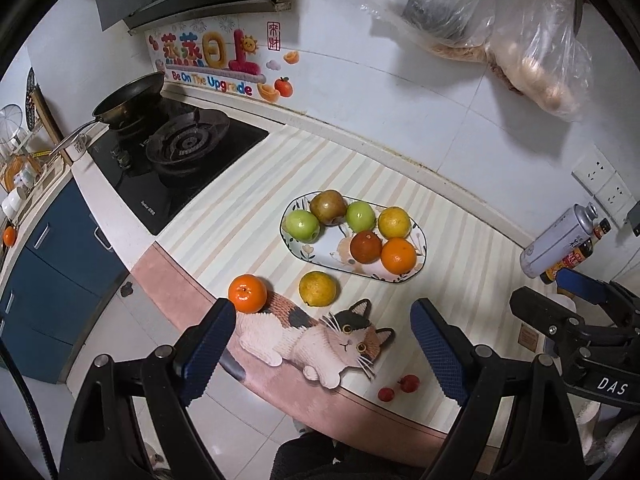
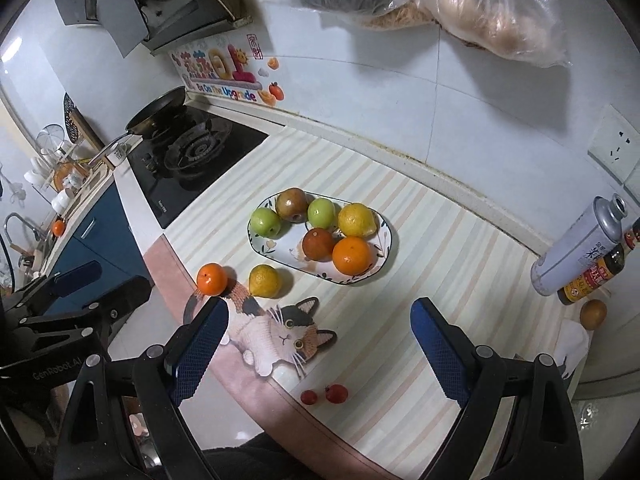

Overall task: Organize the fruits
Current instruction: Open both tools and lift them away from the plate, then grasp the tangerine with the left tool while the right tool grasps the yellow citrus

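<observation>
Plate [image 1: 420, 240] with six fruits: ahead of both tongs, beyond the cat picture [image 1: 320, 340] on the striped mat [image 1: 460, 240]. Contents: two green apples, one brownish fruit, one yellow citrus, one dark red-brown fruit, one orange, packed close and touching in places.

Loose fruit: orange [image 1: 247, 293] and yellow citrus [image 1: 317, 288], side by side, apart from each other, just ahead of the left tongs [image 1: 324, 348] and short of the plate. Two small red fruits [image 2: 325, 395] between and slightly behind the fingertips of the right tongs [image 2: 320, 348], near the bench edge. One more brownish fruit [image 2: 593, 313] far to the right of the right tongs, beside a bottle [image 2: 592, 278] and a can [image 2: 576, 250].

Tongs state: both spread wide, nothing between the fingers, hovering above the bench.

Handling, judged: round, firm, smooth skins; likely to roll if nudged. Grip across the widest girth, fingers on opposite sides, moderate squeeze. Small red fruits probably soft and easily crushed; light pressure only. Plate nearly full; placement near the open middle advisable to avoid dislodging neighbours.
</observation>
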